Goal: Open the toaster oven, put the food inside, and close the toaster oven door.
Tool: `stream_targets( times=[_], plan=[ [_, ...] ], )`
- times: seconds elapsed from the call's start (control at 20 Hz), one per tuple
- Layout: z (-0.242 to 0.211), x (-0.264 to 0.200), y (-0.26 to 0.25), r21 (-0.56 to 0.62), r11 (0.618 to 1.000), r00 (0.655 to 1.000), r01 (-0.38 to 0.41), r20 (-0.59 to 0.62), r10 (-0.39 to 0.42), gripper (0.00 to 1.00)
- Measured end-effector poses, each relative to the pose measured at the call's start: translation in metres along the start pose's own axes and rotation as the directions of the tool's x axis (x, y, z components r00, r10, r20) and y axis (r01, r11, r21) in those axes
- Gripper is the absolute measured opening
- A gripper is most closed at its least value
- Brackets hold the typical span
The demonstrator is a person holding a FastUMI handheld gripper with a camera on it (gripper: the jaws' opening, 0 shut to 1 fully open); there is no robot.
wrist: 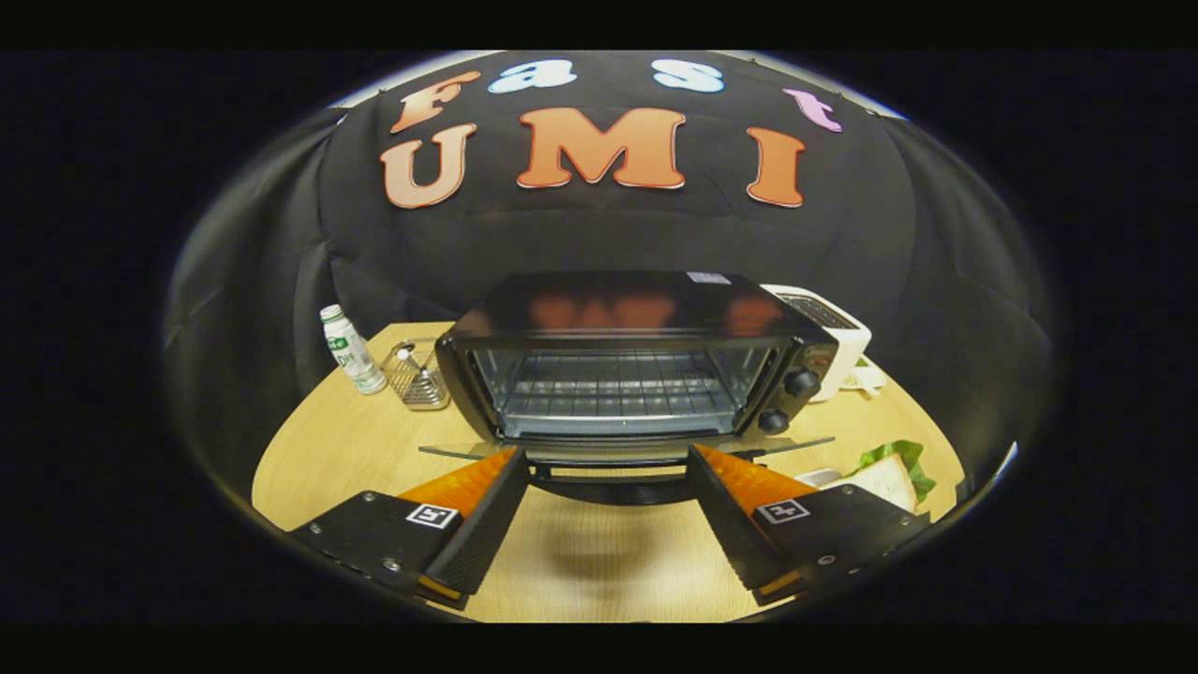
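We have the first step behind us: the toaster oven point(622, 360) stands with its glass door point(625, 449) dropped flat, the handle lying just ahead of our fingertips, and the wire rack point(613, 393) inside looks bare. Our gripper point(608, 482) is spread wide and holds nothing. The food, a sandwich point(884, 477) with a green leaf, sits on the surface point(328, 449) at about four o'clock from the oven, just beyond our right finger. Loading it and shutting the door are still to do, so we judge ourselves roughly a third through. A small bottle point(348, 348) stands at nine o'clock from the oven.
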State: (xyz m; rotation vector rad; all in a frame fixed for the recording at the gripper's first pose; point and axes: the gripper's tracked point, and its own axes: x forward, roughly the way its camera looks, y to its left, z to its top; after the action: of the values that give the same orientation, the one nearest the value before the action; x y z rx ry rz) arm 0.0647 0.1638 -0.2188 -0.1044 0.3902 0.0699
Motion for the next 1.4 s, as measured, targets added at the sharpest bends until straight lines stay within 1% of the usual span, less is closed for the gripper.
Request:
stream_targets(
  times=[0.3, 0.6, 0.75, 0.95, 1.1, 1.3, 1.4],
  plan=[
    [-0.075, 0.004, 0.002, -0.009, 1.000, 0.991, -0.004, -0.137, 0.003, 1.00],
    [-0.121, 0.018, 0.003, -0.004, 1.000, 0.976, -0.005, -0.219, 0.004, 1.00],
    [-0.118, 0.016, 0.005, -0.019, 1.000, 0.976, -0.024, -0.218, 0.019, 1.00],
    [-0.107, 0.002, 0.000, -0.023, 0.996, 0.970, -0.088, -0.227, 0.080, 1.00],
    [-0.098, -0.013, -0.021, -0.040, 0.992, 0.963, -0.119, -0.247, 0.106, 1.00],
    [-0.082, -0.032, -0.051, 0.010, 0.990, 0.952, -0.142, -0.273, 0.139, 1.00],
    [-0.079, -0.044, -0.068, 0.002, 0.986, 0.940, -0.164, -0.302, 0.157, 1.00]
  ],
)
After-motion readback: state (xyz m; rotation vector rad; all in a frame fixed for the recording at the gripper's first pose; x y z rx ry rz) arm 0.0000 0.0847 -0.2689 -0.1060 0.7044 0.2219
